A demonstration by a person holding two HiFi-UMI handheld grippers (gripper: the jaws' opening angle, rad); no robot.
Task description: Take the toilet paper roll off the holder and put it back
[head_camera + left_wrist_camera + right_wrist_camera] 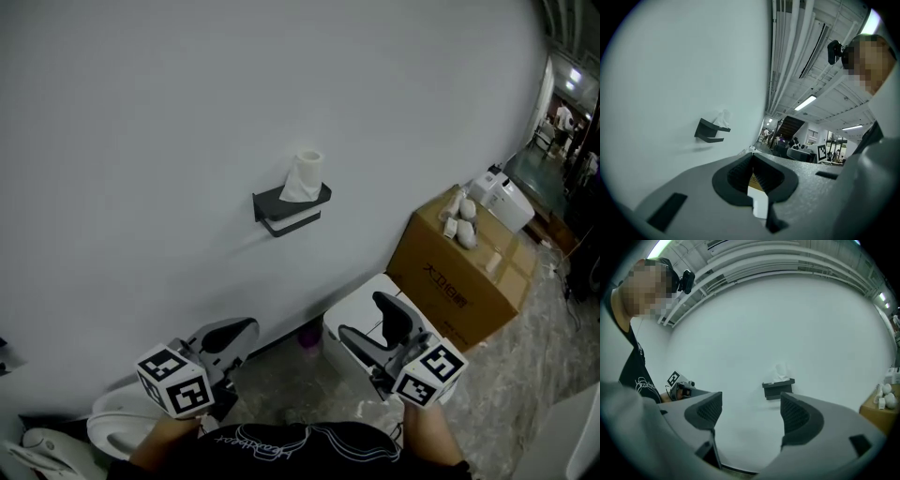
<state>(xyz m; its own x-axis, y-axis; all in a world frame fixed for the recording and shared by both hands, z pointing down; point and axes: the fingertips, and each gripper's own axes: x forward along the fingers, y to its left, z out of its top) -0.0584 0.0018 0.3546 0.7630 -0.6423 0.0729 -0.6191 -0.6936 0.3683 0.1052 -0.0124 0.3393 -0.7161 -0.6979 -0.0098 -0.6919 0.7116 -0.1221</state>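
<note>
A mock bathroom corner set up inside a large industrial hall. A black holder (291, 208) with a toilet paper roll (304, 175) hangs on a bare white wall (169, 112). Below and right of the holder a cardboard box (464, 272) stands on a stone-patterned floor (539, 342). Far beyond the holder run exposed ceiling pipes (787, 56) and strip lights (806, 102).

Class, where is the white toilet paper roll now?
The white toilet paper roll stands on the black wall-mounted holder at head view centre, upper left of the brown cardboard box.
</note>
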